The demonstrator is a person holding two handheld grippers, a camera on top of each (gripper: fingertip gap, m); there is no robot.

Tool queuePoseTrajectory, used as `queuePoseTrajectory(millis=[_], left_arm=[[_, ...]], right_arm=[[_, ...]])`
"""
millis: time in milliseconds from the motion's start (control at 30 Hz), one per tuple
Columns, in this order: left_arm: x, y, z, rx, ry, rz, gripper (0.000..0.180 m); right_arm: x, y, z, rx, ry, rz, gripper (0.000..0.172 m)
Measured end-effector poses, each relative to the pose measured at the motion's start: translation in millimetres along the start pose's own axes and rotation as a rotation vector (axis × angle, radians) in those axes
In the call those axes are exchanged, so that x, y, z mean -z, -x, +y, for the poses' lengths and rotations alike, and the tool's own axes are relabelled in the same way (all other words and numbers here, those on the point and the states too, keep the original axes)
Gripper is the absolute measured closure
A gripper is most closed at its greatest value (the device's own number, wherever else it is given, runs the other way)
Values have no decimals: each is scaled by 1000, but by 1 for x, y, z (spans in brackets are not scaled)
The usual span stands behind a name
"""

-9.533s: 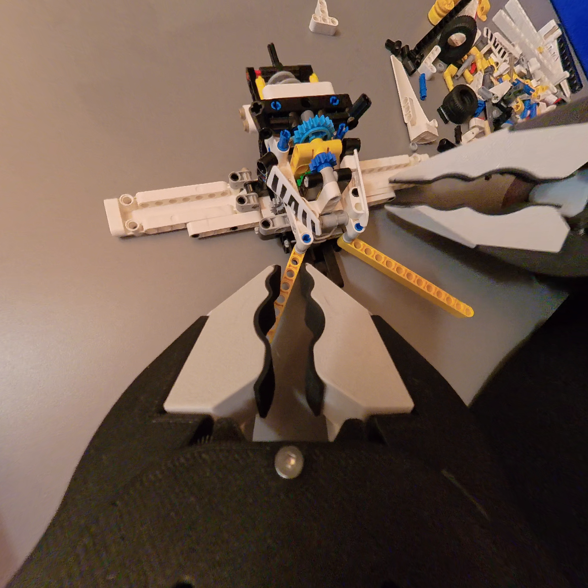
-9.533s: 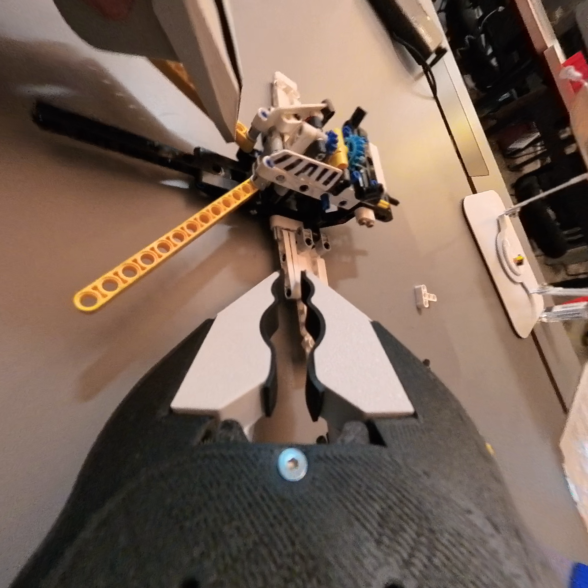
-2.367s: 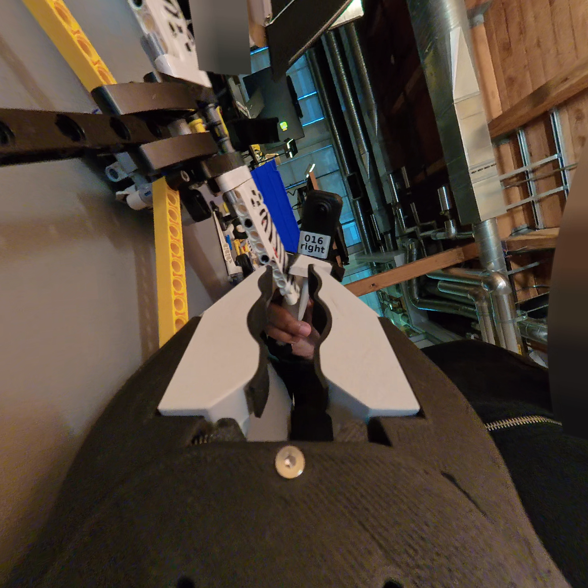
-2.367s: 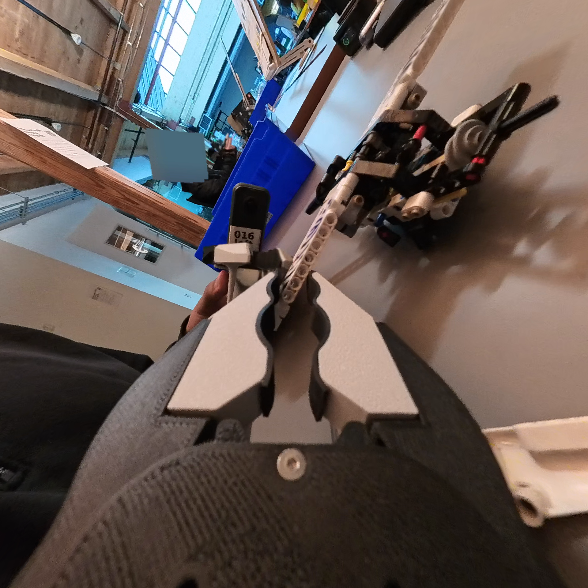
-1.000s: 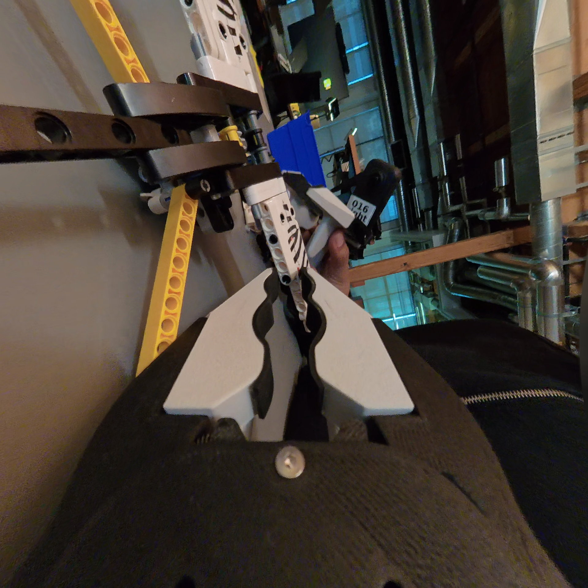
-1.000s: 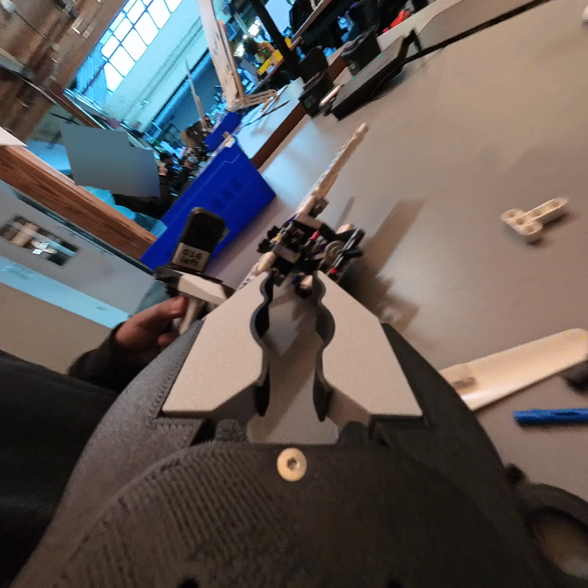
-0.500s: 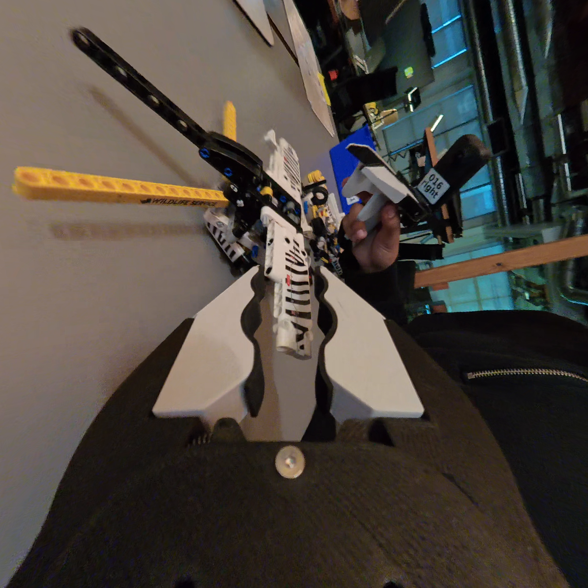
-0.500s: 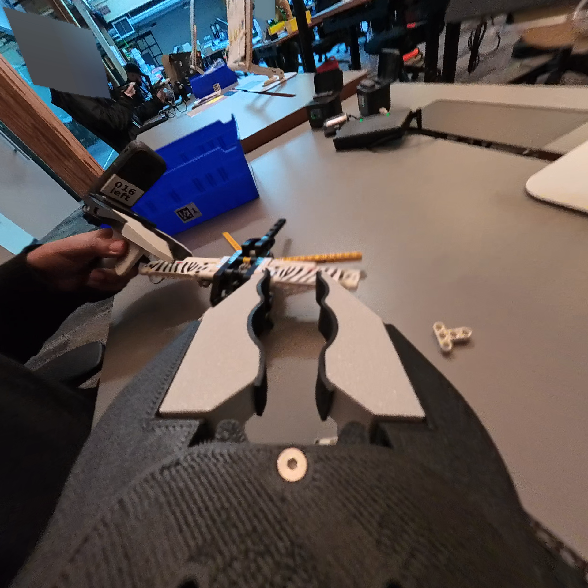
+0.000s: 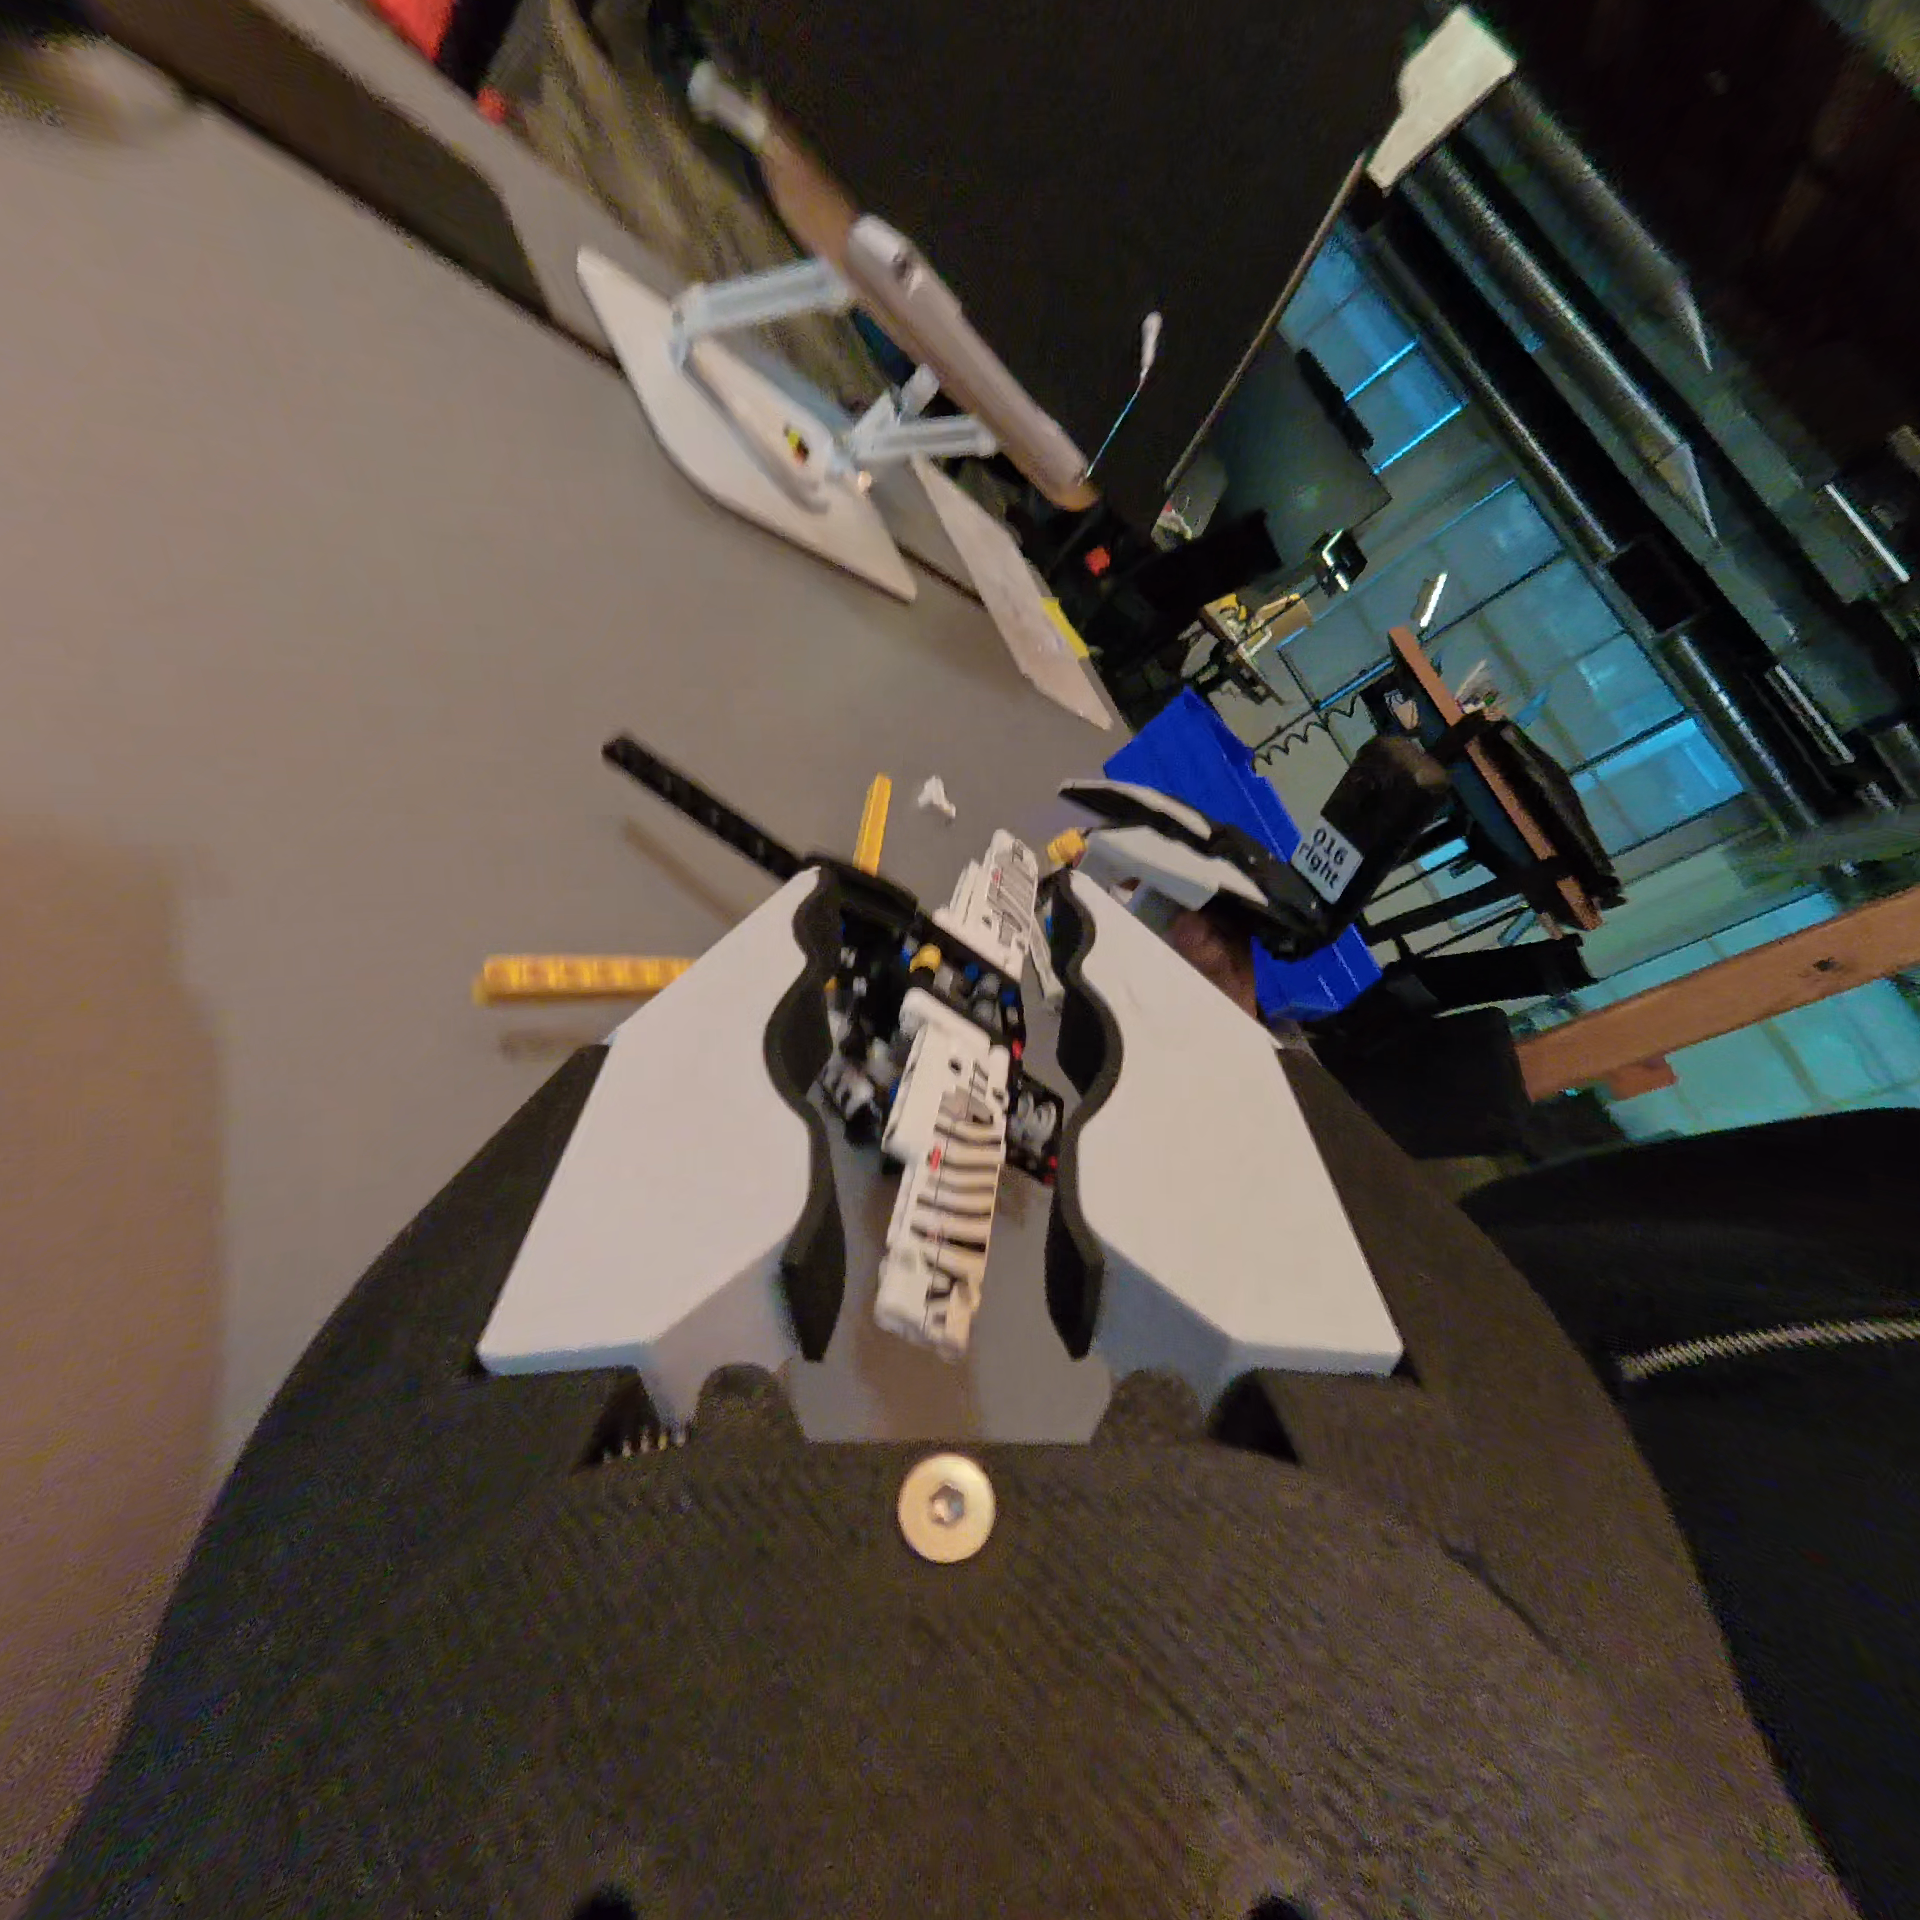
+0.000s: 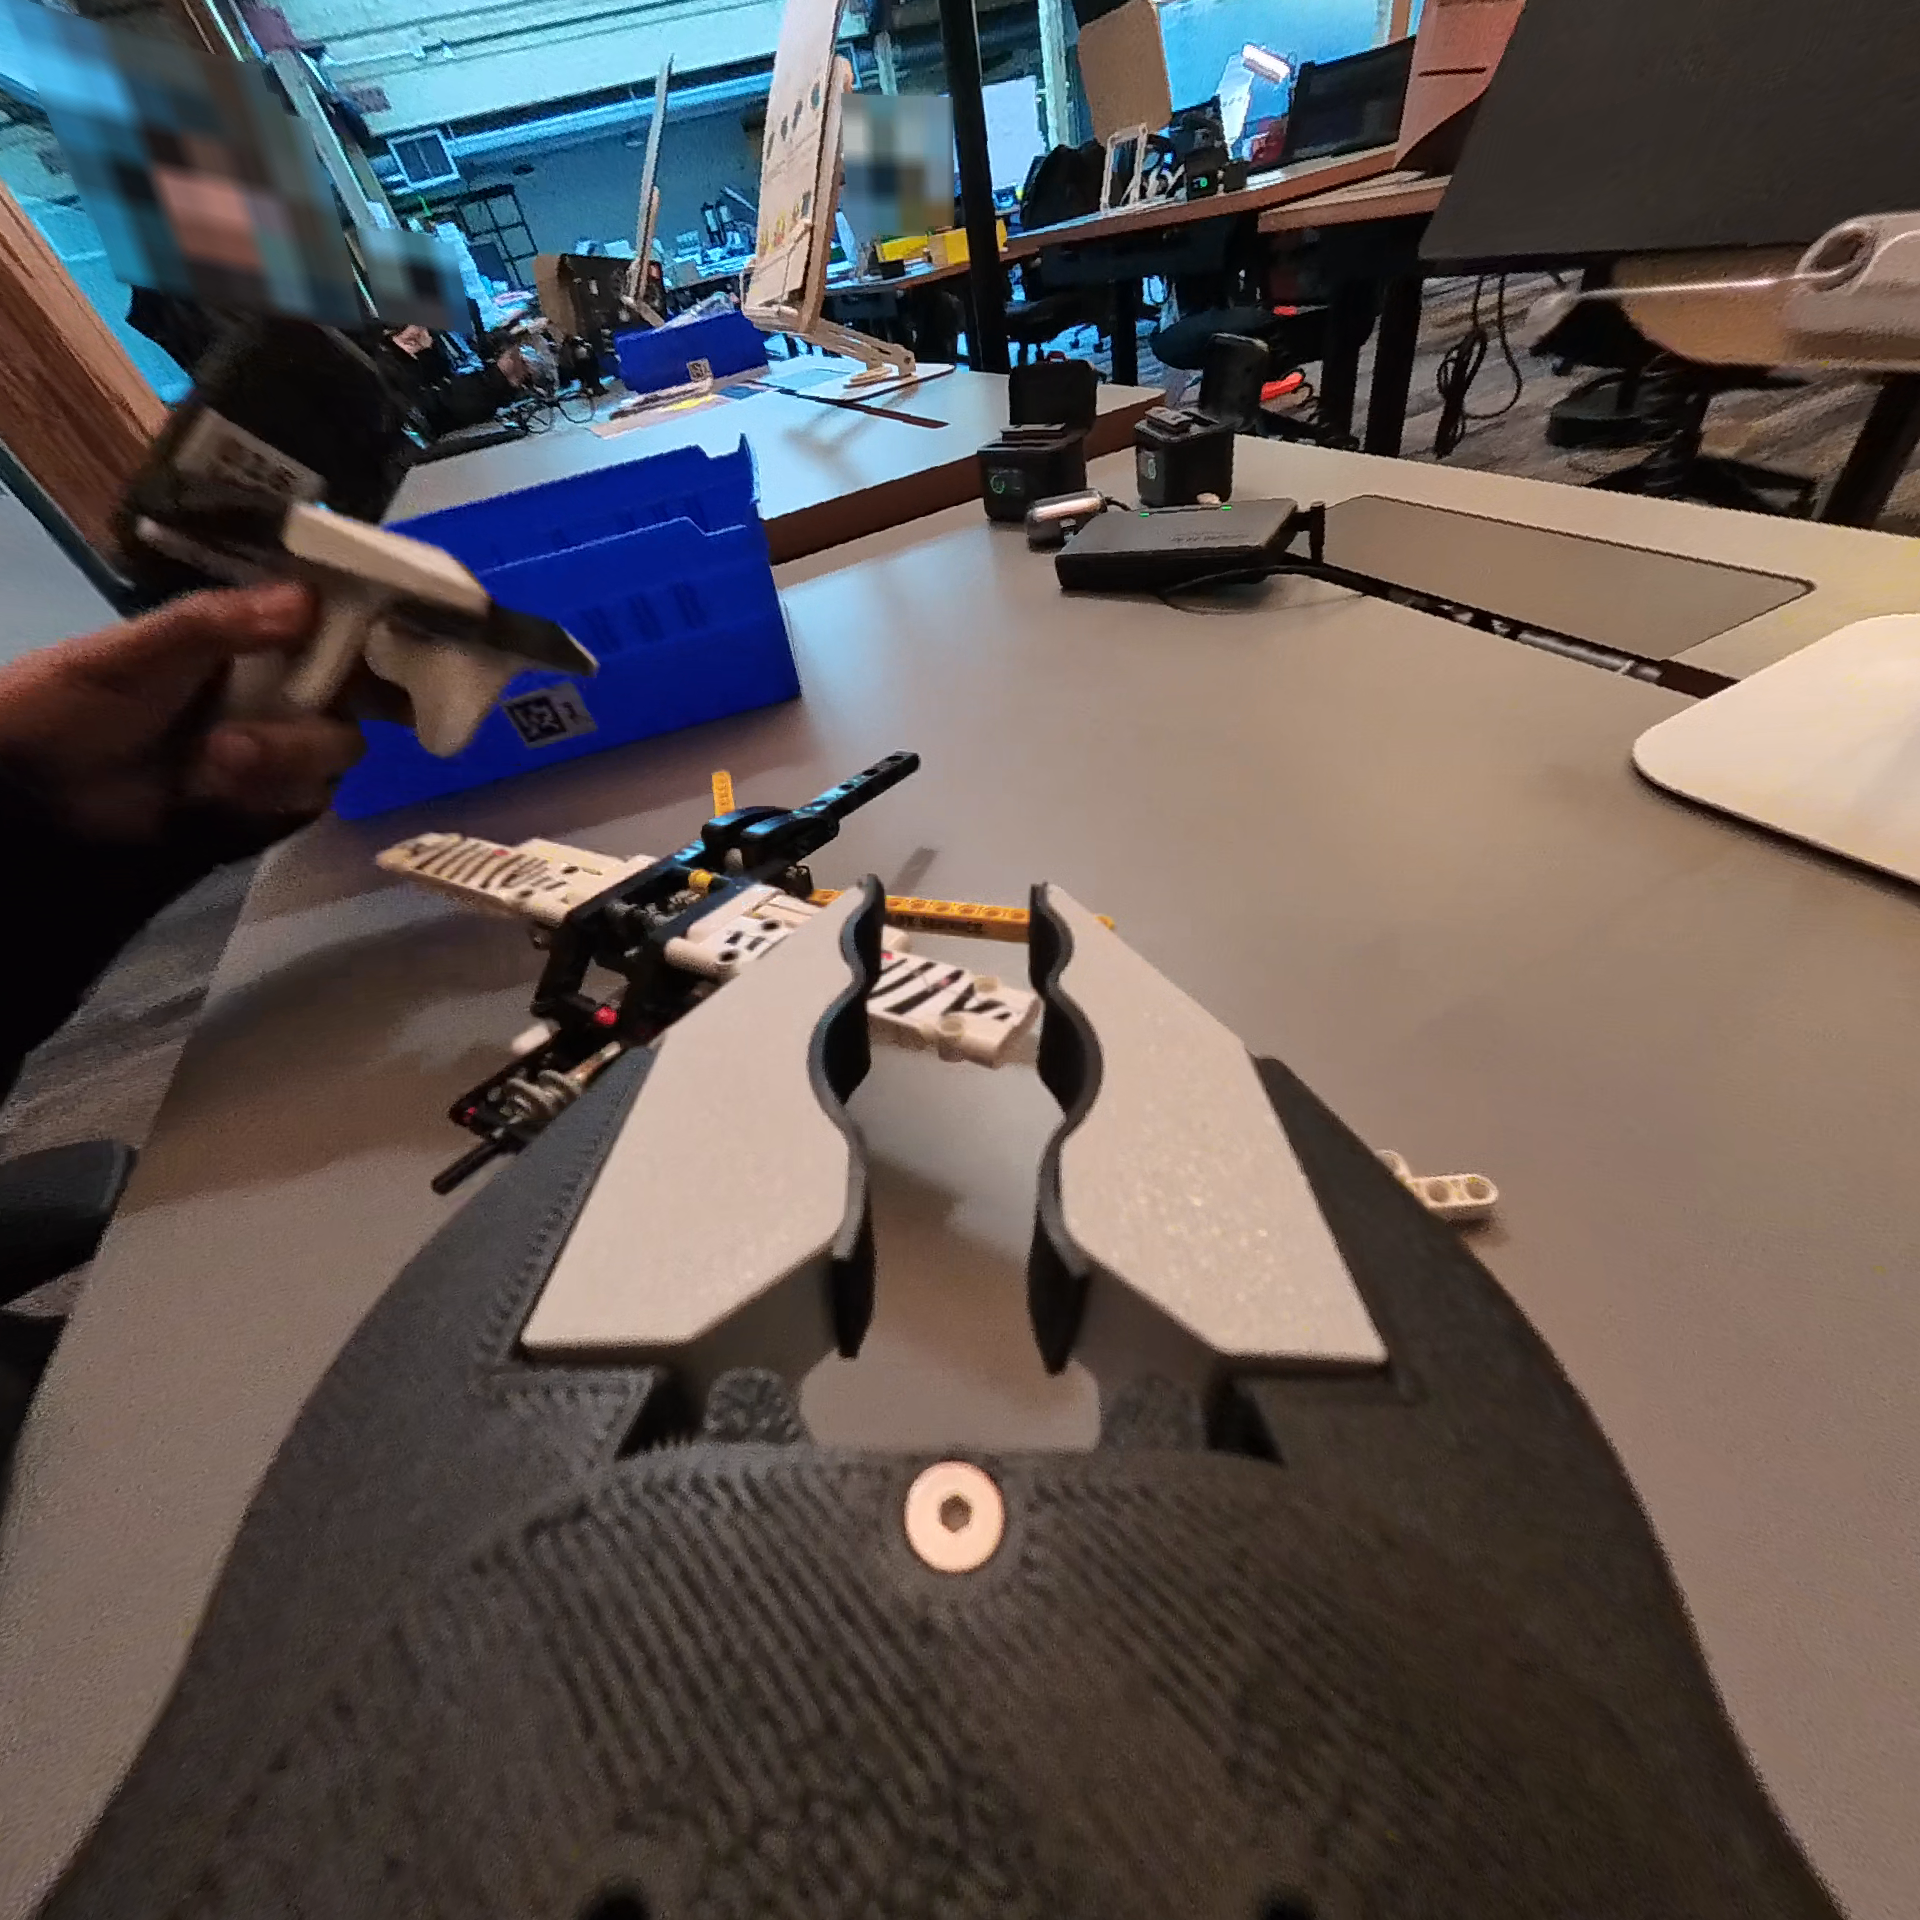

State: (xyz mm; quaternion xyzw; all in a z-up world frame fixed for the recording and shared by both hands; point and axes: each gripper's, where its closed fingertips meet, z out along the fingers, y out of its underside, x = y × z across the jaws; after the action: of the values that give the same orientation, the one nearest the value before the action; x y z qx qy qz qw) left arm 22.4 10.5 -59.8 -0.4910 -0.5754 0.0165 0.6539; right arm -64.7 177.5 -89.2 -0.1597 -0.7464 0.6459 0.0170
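A brick-built aircraft model point(image 10: 665, 914) with white striped wings, a black beam and yellow beams lies on the grey table point(image 10: 1351, 883). My right gripper point(image 10: 951, 914) is open just in front of and above its near striped wing, and the pads do not touch it. My left gripper point(image 10: 540, 644) is held in a hand at the upper left, above the model's far wing and clear of it. In the left wrist view my left gripper point(image 9: 940, 894) is open with the model point(image 9: 951, 1091) showing between the fingers without contact. The right gripper point(image 9: 1101, 831) hovers beyond the model.
A blue bin point(image 10: 623, 613) stands behind the model and also shows in the left wrist view point(image 9: 1195, 769). A small white piece point(image 10: 1449, 1190) lies at the right. Black boxes point(image 10: 1174, 540) and a white stand base point(image 10: 1808, 727) sit farther back. About 20 cm separates my left fingertips from my right.
My left gripper was shut on the striped wing a second ago. It has opened, let the wing go and drawn back. The model now lies flat on the table. My right gripper stayed open and pulled away.
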Motion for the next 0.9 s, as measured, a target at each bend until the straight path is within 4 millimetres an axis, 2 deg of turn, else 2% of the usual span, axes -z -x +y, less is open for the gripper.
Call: queuePoseTrajectory(millis=[100, 200, 333, 400, 467, 633, 700, 767, 833, 900], left_arm=[[-16, -15, -18, -133, -23, 5, 140], [-43, -32, -23, -282, 61, 12, 138], [-69, -41, -30, -441, 118, -32, 137], [-77, -47, -21, -472, 139, -19, 137], [-81, -50, -1, -483, 199, 19, 137], [-78, -32, 33, -549, 358, -62, 137], [-72, -27, 37, -601, 389, -114, 135], [-68, -31, 42, -608, 394, -122, 131], [-66, -36, 56, -572, 406, -104, 126], [-63, -34, 69, -539, 433, -128, 123]], right_arm=[[0, -5, 2, 31, -6, 24, 146], [1, -6, -1, 38, -34, 37, 147], [4, -5, -8, 39, -69, 64, 147], [6, -4, -11, 48, -76, 87, 146], [7, 0, -14, 50, -95, 102, 147], [9, 14, -13, -11, -124, 102, 145], [11, 20, -14, -125, -142, 90, 143], [14, 25, -11, -292, -144, 78, 142], [12, 33, 4, -451, -76, 51, 140], [6, 48, 29, -582, 56, 7, 132]])
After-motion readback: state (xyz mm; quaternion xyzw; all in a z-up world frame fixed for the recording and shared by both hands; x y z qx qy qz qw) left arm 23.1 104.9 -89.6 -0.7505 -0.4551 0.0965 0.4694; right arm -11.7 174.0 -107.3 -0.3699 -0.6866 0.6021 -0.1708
